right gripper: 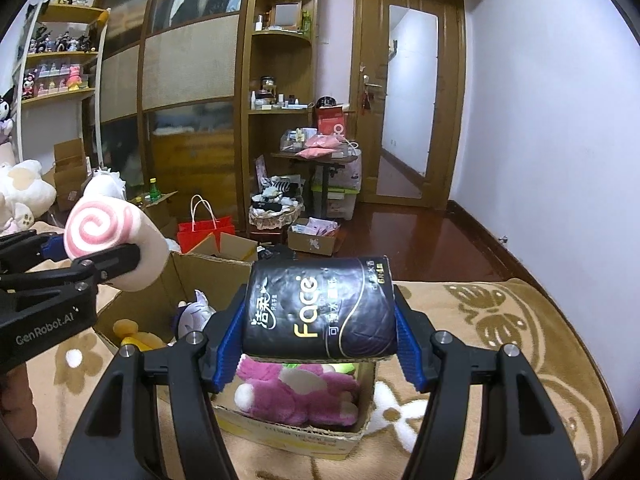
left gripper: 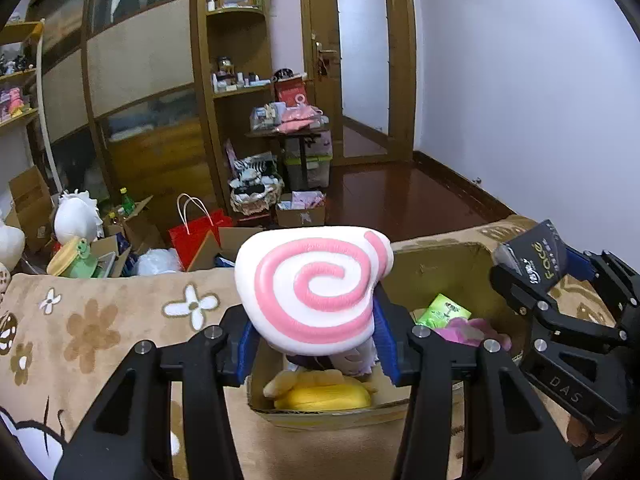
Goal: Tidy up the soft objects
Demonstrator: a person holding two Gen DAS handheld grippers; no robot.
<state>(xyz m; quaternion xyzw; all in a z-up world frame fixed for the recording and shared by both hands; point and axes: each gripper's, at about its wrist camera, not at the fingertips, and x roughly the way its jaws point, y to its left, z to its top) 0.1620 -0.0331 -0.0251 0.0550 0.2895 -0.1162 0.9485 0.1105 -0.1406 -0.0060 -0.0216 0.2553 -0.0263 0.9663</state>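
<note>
My left gripper (left gripper: 316,344) is shut on a white plush with a pink spiral (left gripper: 316,284) and holds it above an open cardboard box (left gripper: 440,258) on the bed. It also shows in the right wrist view (right gripper: 108,236). My right gripper (right gripper: 320,344) is shut on a black tissue pack marked "Face" (right gripper: 320,308), held above the same box (right gripper: 288,432); the pack shows at the right of the left wrist view (left gripper: 536,256). In the box lie a yellow plush (left gripper: 320,392), a purple-white plush (right gripper: 196,312), a pink plush (right gripper: 304,392) and a green packet (left gripper: 444,312).
The box stands on a beige flower-patterned blanket (left gripper: 100,328). Beyond the bed are a red paper bag (left gripper: 200,236), open cartons with plush toys (left gripper: 76,220), a wicker basket (right gripper: 276,212), a cluttered small table (right gripper: 320,152), wardrobe shelves and a wooden door (right gripper: 408,92).
</note>
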